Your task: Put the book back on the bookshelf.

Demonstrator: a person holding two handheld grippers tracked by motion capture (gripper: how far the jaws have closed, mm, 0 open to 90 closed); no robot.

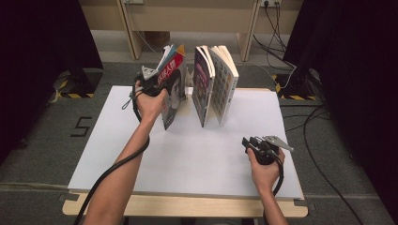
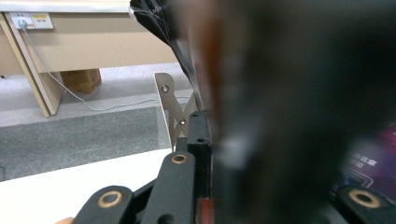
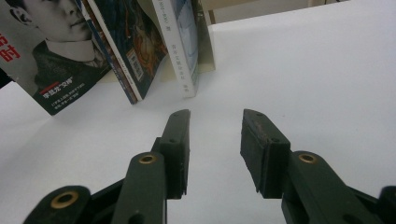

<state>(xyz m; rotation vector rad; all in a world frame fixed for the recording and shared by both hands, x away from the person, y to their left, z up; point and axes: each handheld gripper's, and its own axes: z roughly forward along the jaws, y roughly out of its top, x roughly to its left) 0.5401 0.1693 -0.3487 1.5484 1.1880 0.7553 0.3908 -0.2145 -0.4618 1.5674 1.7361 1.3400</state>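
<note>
Gripping magazine [image 1: 172, 89] in left tongs [image 1: 157, 80]; cover Chinese writing, unreadable.

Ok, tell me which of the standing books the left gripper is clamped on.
The leftmost one, the magazine with the black-and-white portrait cover. The left gripper grips its upper part; the two books to its right stand untouched.
</note>
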